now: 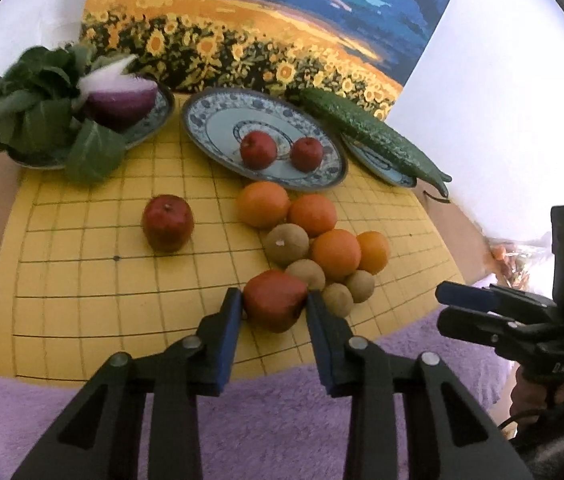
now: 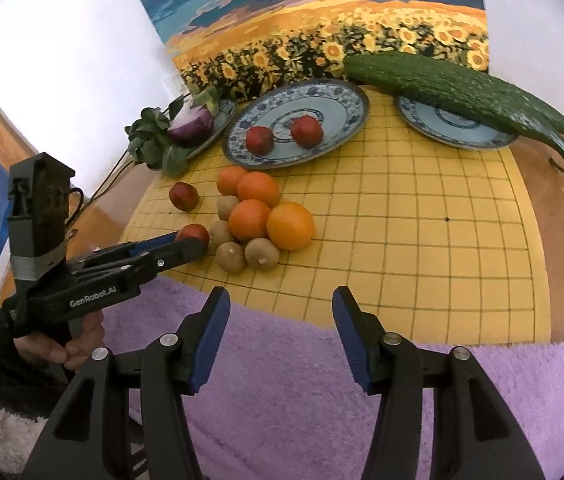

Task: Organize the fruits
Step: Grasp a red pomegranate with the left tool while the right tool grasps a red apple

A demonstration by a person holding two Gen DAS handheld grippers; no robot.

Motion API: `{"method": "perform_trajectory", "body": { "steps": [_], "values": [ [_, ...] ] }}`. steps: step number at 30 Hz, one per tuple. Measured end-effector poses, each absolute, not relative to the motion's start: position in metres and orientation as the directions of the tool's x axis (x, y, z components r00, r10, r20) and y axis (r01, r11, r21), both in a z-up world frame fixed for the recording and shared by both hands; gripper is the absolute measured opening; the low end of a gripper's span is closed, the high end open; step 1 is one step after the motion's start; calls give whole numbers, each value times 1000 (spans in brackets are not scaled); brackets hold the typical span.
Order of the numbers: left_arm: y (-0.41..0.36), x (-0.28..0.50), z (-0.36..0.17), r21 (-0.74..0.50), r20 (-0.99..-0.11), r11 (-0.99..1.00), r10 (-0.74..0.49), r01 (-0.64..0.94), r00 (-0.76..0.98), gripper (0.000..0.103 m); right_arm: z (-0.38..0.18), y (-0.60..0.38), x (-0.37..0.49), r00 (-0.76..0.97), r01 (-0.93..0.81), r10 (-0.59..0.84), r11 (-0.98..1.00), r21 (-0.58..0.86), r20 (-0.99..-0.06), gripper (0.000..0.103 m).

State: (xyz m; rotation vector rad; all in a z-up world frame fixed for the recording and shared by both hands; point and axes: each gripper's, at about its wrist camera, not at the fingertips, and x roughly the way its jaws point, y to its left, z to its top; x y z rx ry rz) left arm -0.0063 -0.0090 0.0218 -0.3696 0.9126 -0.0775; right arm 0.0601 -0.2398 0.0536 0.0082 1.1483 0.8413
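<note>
1. Centrally, yellow gridded board (image 1: 81,280) carries blue-patterned ceramic plate (image 1: 209,120) with two red apples.
2. Left gripper (image 1: 273,304) clamps red apple (image 1: 275,300) at the board's near edge, beside brown kiwis.
3. Right gripper (image 2: 279,320) gapes moderately, empty, over purple fleece.

Matt black plastic tongs (image 1: 273,304) with blue rubbery pads (image 1: 229,336), silver metal pins. Fluffy lilac cloth (image 2: 302,380) near, smooth yellow grid mat (image 2: 422,240) beyond it. Glossy glazed plates (image 1: 205,120), shiny red apples (image 1: 167,222), dimpled oranges (image 1: 336,254), bumpy, rough cucumber (image 2: 462,88) far right.
</note>
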Motion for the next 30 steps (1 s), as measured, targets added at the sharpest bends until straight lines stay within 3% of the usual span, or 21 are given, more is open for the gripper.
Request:
{"method": "perform_trajectory", "body": {
  "steps": [12,17,26,30],
  "values": [
    [33,-33,26,-307,-779,929,-121,-207,615,34,81,-173,58,193,-710,631,618,337,-751,50],
    [48,-36,24,-293,-796,925,-96,-241,598,34,83,-120,63,207,-787,603,570,235,-771,50],
    [55,-33,25,-266,-807,933,-79,-242,585,34,46,-41,77,118,-862,550,470,189,-827,50],
    [53,-33,22,-286,-811,931,-110,-226,575,34,27,-25,77,79,-874,507,449,185,-858,31]
  ]
}}
